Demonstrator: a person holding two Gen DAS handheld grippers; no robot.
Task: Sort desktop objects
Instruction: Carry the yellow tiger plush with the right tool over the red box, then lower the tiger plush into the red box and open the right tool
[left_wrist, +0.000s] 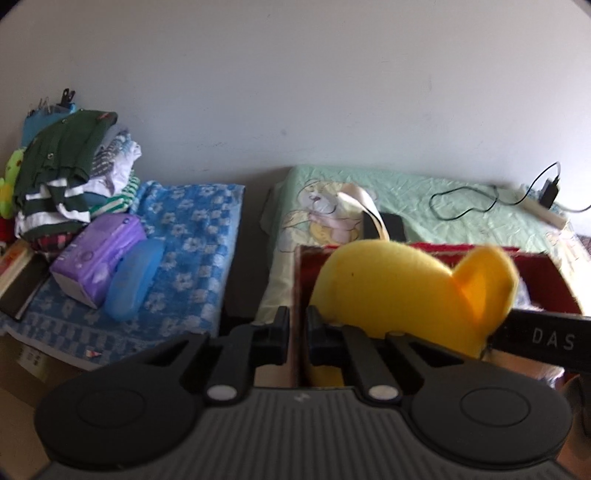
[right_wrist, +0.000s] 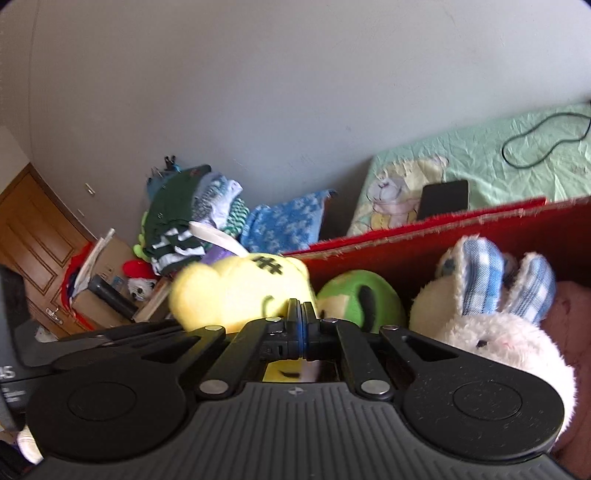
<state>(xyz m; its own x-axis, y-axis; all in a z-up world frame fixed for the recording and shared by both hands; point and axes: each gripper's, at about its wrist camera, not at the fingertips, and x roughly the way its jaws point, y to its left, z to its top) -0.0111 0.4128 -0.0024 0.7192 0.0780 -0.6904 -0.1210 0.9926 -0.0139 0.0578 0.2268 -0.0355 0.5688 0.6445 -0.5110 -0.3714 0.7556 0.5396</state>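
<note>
A cluttered room with a red box (right_wrist: 424, 229) of soft toys in the foreground. The left tongs (left_wrist: 297, 321) are closed on the side wall of the box, one finger either side of the cardboard edge, probably to steady it. A yellow plush toy (left_wrist: 399, 291) sits at the top of the box, just beside that wall. The right tongs (right_wrist: 302, 314) are fully closed, tips against the yellow toy; whether they pinch its fabric cannot be told. Deeper in the box lie a green toy (right_wrist: 364, 295) and a white rabbit (right_wrist: 498, 332) with blue checked ears, so toys seem to be gathered here. To the left, on a blue flowered cloth (left_wrist: 192, 229), lie a purple packet (left_wrist: 98, 254), a blue case (left_wrist: 135, 280) and a pile of folded clothes (left_wrist: 70, 173).
</note>
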